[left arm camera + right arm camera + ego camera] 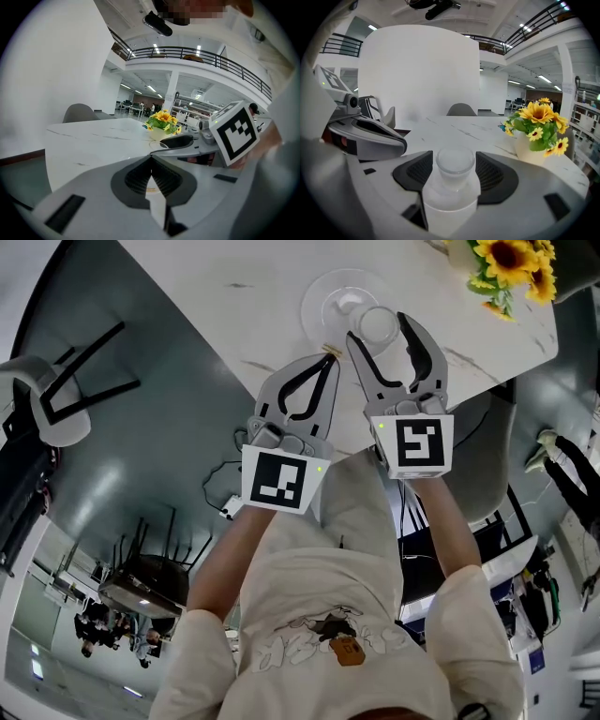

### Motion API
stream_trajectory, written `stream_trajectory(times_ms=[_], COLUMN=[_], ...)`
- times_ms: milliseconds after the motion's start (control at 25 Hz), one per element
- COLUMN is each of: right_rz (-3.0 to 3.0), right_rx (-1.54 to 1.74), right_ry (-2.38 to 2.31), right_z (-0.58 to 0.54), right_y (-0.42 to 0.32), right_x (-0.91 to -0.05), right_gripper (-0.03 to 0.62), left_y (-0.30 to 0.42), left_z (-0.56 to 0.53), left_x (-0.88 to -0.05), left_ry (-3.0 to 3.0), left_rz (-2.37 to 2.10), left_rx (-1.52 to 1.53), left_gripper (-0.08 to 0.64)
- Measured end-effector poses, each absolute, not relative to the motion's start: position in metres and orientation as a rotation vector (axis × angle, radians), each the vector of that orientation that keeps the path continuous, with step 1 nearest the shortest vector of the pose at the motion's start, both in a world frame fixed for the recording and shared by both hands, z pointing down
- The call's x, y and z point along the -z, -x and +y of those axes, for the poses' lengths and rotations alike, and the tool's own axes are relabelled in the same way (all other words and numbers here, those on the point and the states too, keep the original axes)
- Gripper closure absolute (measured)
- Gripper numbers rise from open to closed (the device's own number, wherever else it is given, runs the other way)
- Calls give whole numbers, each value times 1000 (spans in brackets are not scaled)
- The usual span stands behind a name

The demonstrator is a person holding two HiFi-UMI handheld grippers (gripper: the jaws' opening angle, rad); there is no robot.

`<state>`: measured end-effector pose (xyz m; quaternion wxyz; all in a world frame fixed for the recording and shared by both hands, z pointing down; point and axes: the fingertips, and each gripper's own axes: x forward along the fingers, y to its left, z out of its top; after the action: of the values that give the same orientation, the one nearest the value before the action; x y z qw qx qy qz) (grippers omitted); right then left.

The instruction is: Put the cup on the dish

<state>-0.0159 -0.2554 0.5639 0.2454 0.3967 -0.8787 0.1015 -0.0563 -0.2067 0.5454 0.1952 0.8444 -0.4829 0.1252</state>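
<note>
A clear glass dish (328, 298) lies on the white table (234, 306). My right gripper (377, 326) is shut on a small frosted cup (378, 324) and holds it upright over the dish's near right edge. In the right gripper view the cup (454, 164) stands between the dark pads (497, 176), its rim facing up. My left gripper (330, 354) is shut and empty, just left of the right one at the table's near edge. Its tips (151, 161) meet in the left gripper view, where the right gripper (180, 140) shows beyond them.
A vase of sunflowers (511, 263) stands at the table's far right corner, also the sunflowers (539, 126) right of the cup. One grey chair (47, 399) stands on the floor at left, another chair (487, 456) is tucked under the table at right.
</note>
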Motion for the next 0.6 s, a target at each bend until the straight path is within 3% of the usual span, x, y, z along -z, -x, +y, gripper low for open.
stream_trajectory(times_ms=[600], right_rz=[-2445], right_rx=[-195], right_ry=[-1093], right_z=[-229], right_y=[8], right_x=[-496], right_gripper=[319], left_y=[52], left_z=[-189], left_x=[-473], left_ry=[-2398], left_rz=[-1426], left_rx=[-295], left_gripper=[558])
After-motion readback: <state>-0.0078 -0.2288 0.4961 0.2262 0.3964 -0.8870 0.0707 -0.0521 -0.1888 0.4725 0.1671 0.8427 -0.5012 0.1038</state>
